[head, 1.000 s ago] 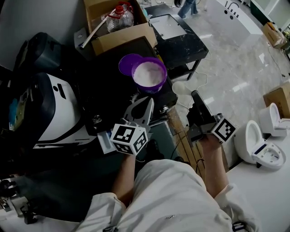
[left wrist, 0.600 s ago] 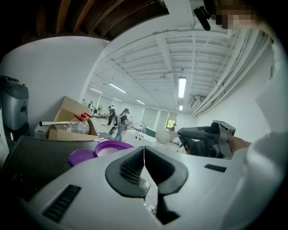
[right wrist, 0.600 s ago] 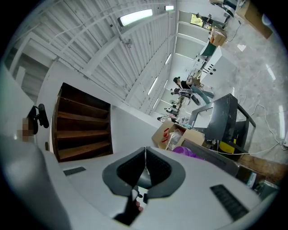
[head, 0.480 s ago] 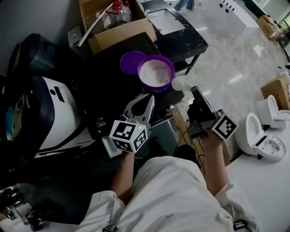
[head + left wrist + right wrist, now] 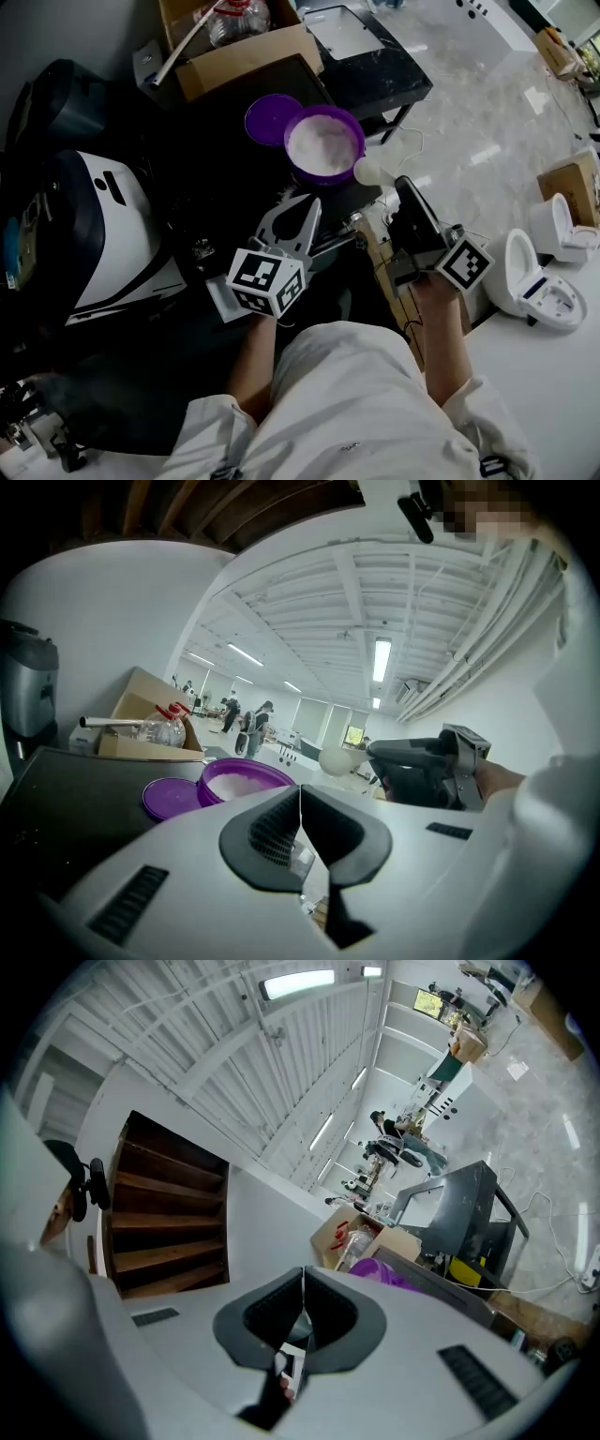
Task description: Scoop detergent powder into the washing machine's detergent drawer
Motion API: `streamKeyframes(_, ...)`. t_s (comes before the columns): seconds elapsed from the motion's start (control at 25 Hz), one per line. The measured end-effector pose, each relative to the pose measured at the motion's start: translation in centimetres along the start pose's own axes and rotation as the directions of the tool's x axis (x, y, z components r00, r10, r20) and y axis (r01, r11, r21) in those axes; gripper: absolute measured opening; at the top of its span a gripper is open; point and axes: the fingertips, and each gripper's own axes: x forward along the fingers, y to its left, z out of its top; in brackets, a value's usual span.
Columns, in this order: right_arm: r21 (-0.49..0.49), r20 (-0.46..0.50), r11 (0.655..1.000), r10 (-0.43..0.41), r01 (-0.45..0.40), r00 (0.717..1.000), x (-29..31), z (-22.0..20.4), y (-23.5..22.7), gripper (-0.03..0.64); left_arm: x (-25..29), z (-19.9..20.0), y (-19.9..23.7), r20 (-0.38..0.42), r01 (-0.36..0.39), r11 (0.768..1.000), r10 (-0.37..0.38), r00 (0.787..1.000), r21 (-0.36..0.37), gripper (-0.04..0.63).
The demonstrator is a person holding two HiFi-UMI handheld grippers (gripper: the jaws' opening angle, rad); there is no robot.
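A purple tub (image 5: 323, 145) of white detergent powder stands open on a black top, its purple lid (image 5: 272, 117) lying flat beside it. The tub (image 5: 246, 778) shows just past my left gripper (image 5: 300, 794), which is shut with nothing in it. That left gripper (image 5: 307, 203) hovers short of the tub, pointing at it. My right gripper (image 5: 401, 184) is off the tub's right side, shut and empty (image 5: 303, 1274); the tub (image 5: 384, 1274) peeks over its jaw. A pale drawer (image 5: 218, 298) juts from the white machine (image 5: 103, 234) by the left gripper's cube.
A white round object (image 5: 368, 171) with a cord sits close to the right gripper's tip; contact cannot be told. A cardboard box (image 5: 239, 42) with a plastic bottle stands behind the tub. A black stand (image 5: 375, 66) is at the back right. White fixtures (image 5: 544, 272) stand on the floor.
The head view has drifted, so the tub sits a little further right and up in it. Both grippers stay shut and hold about the same places.
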Motion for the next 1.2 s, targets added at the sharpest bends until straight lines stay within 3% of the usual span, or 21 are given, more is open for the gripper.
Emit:
streamKeyframes(0.64,-0.052,-0.137,0.993,0.100,-0.108,0.986,7.4,2.3,-0.6,0.011,1.6,2.2,3.1,0.036,-0.139,0.990,0.139,0.990,-0.005,0.020)
streamKeyframes(1.2,-0.167,-0.362,0.968,0.115,-0.185,0.925,11.8,1.0,-2.3,0.011,1.7,1.8,5.4,0.034,-0.241,0.969,0.244,0.969,-0.060,0.020)
